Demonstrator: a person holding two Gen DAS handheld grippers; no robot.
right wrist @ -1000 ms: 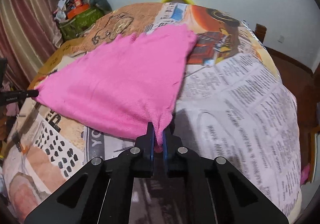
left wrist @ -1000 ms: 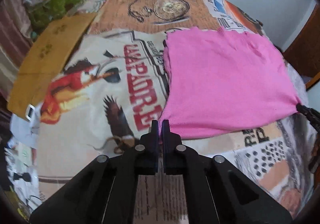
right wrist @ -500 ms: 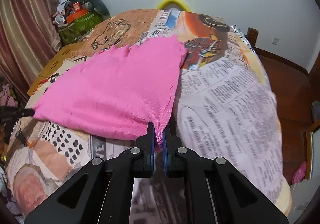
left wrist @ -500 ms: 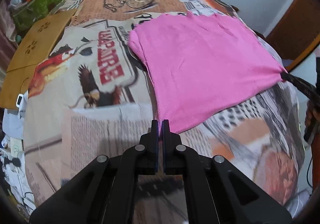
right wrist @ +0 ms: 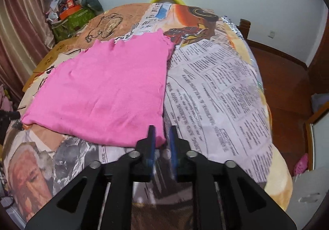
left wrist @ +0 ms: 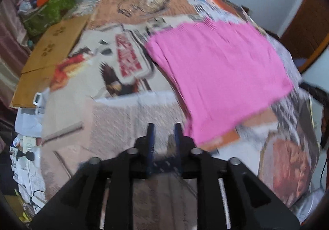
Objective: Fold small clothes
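Note:
A pink knitted garment (left wrist: 218,78) lies flat in a folded rectangle on the printed cover (left wrist: 127,115). My left gripper (left wrist: 164,135) hovers just left of its near corner. Its jaws are opening, nothing is between them, and the view is blurred. In the right wrist view the same garment (right wrist: 111,94) spreads to the left. My right gripper (right wrist: 162,139) is over its near right corner, its jaws opening. The corner's tip shows in the gap, and the pads do not press on it. The left gripper's dark tip (right wrist: 8,114) shows at the garment's far left corner.
The newspaper-print cover (right wrist: 216,96) drapes a rounded surface that drops off at the right to a wooden floor (right wrist: 283,78). A cardboard sheet (left wrist: 51,53) lies at the left edge. Behind it stand a green bag and clutter (left wrist: 51,10). A curtain (right wrist: 18,30) hangs at the left.
Both grippers were shut on the garment's near corners; both have now let go and drawn back a little. The garment has settled flat.

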